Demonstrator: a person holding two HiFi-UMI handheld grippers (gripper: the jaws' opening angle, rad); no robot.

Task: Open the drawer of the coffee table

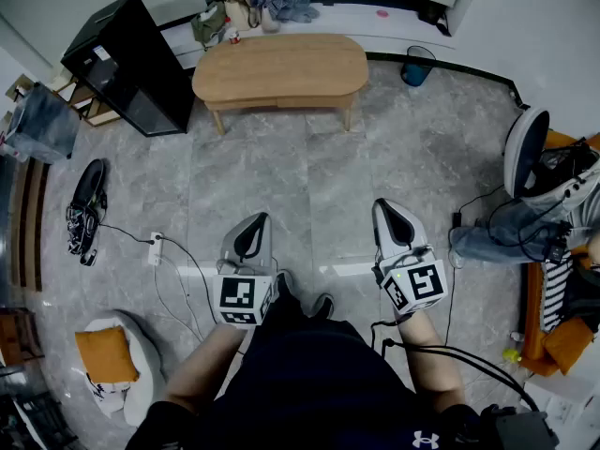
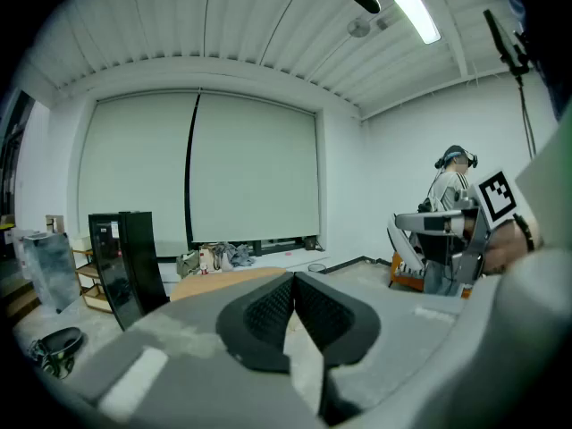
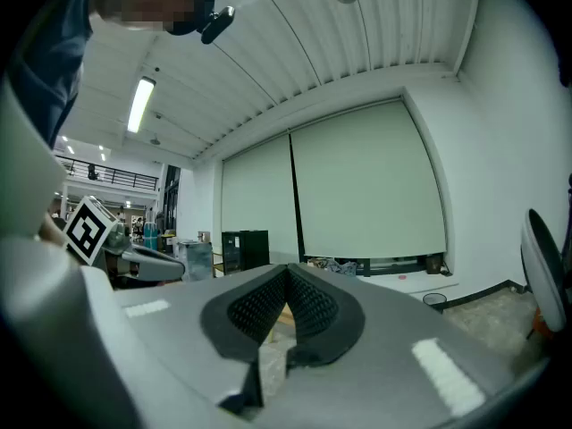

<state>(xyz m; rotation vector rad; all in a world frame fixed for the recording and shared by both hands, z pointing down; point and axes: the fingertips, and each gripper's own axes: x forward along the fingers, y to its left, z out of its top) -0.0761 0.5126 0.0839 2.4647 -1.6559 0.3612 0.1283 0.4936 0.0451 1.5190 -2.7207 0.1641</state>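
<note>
Our left gripper (image 1: 253, 225) and right gripper (image 1: 388, 214) both have jaws pressed together on nothing, touching nothing. One coffee table (image 1: 281, 67) stands well apart.

We find no words or numbers that we can read. One brand sign shows, a small white logo (image 1: 425, 438) on the person's dark clothing (image 1: 309, 378). The cubes on the left gripper (image 1: 257, 219) and right gripper (image 1: 384, 206) bear black-and-white square markers, and the black cabinet's white label (image 1: 100, 52) is too small to read.
</note>
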